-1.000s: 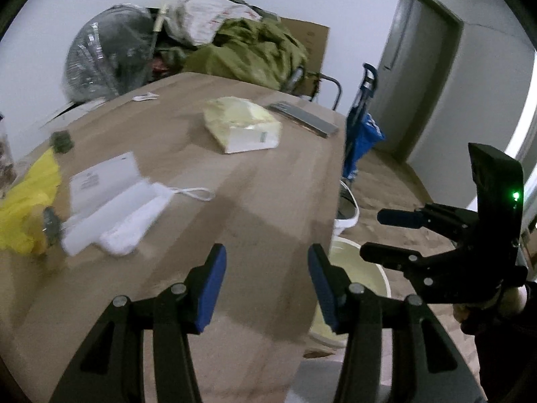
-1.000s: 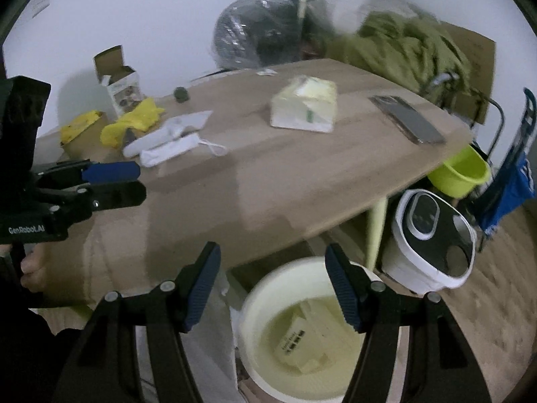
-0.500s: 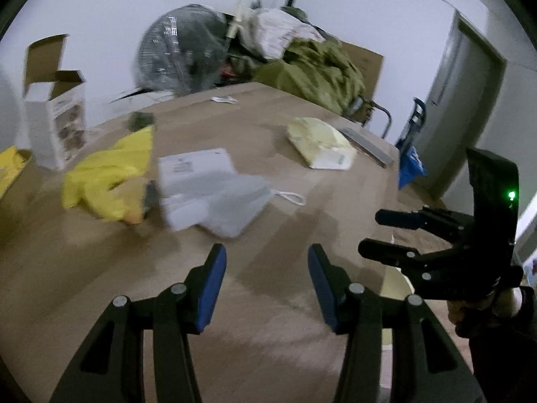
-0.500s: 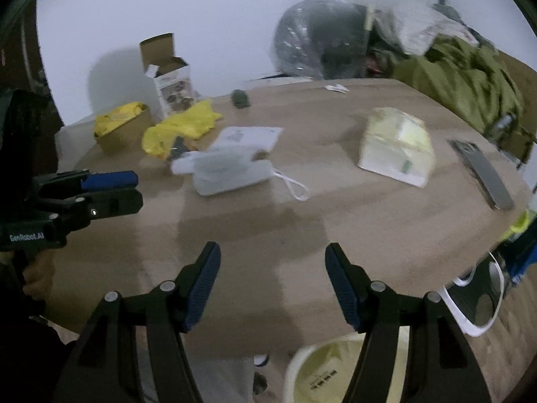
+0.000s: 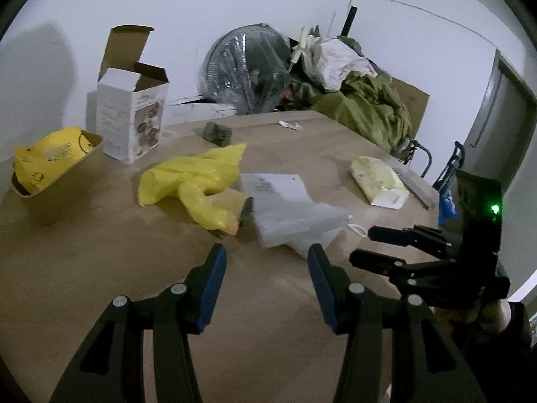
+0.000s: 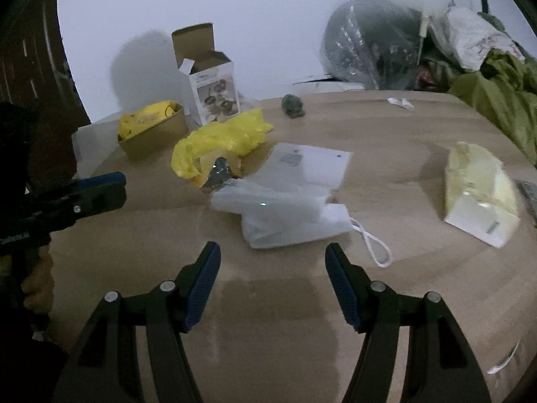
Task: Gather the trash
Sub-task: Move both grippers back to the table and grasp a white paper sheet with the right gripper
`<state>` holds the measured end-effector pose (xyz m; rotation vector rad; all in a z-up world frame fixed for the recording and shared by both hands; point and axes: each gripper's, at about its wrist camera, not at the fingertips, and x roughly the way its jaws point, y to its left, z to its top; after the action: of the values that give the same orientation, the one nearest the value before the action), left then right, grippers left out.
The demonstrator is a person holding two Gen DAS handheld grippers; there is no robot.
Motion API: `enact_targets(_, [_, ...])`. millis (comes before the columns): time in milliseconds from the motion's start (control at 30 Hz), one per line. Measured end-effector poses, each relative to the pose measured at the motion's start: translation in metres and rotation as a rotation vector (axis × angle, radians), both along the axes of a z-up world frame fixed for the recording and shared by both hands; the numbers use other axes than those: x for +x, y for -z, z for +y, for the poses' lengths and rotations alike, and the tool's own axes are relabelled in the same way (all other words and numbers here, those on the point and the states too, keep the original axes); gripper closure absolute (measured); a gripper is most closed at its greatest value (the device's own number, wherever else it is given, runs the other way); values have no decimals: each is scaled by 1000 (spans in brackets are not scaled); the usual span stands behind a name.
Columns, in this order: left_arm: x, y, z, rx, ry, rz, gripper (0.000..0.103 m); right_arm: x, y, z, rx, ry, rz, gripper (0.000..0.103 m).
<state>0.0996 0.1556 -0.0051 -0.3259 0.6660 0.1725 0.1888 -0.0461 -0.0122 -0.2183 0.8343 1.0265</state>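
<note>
Trash lies on the wooden table (image 5: 100,268). A clear plastic bag with a white cord (image 6: 285,215) lies on a white paper sheet (image 6: 312,161), just beyond my right gripper (image 6: 272,268), which is open and empty. The bag also shows in the left wrist view (image 5: 295,221). A crumpled yellow plastic bag (image 5: 198,174) with a cardboard tube lies to its left. My left gripper (image 5: 266,268) is open and empty above the table, short of the clear bag. A small white wrapper (image 5: 290,124) lies far back.
An open white carton (image 5: 131,114) and a brown box with yellow bag (image 5: 53,164) stand at left. A pale yellow tissue pack (image 5: 379,181) lies at right. A dark green lump (image 5: 218,132) sits behind. A wrapped fan (image 5: 248,67) and olive clothes (image 5: 369,107) pile beyond the table.
Both grippers swung left from the table's edge and the bucket below to over the table, and now face the clear bag and yellow bag. Both stayed open.
</note>
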Motion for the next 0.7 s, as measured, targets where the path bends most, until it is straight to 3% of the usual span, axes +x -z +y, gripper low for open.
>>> enact_targets(300, [0, 6, 21, -1, -47, 22, 52, 29, 18, 30, 24, 5, 80, 40])
enact_targets(700, [-5, 7, 25, 6, -52, 41, 52, 61, 27, 49, 143, 102, 208, 40])
